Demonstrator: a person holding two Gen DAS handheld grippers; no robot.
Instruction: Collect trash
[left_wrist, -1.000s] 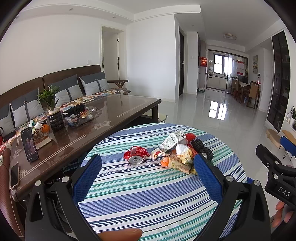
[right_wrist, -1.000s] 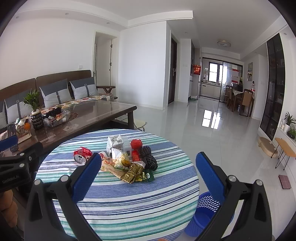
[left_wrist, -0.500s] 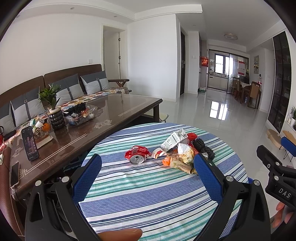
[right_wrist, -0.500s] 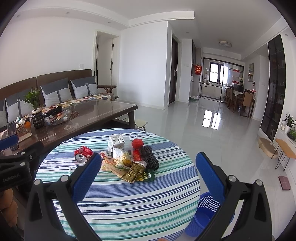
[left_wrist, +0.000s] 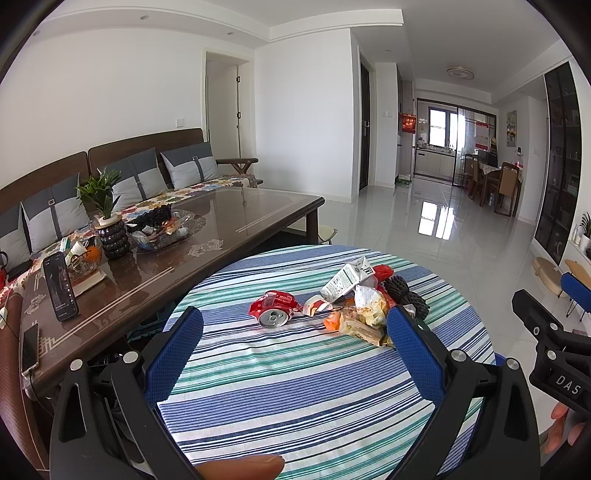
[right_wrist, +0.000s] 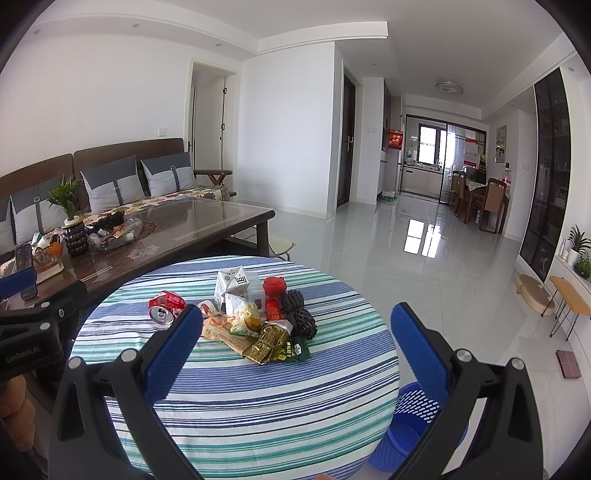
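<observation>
Our left gripper and right gripper gape wide, empty, short of the trash heaped mid-table. The can may roll if nudged; the bin sits low at right.

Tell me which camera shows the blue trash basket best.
The right wrist view. The blue trash basket stands on the floor beside the round table, its perforated wall and open mouth visible behind the right gripper finger. The left wrist view shows at most a blue sliver past the table's right edge.
</observation>
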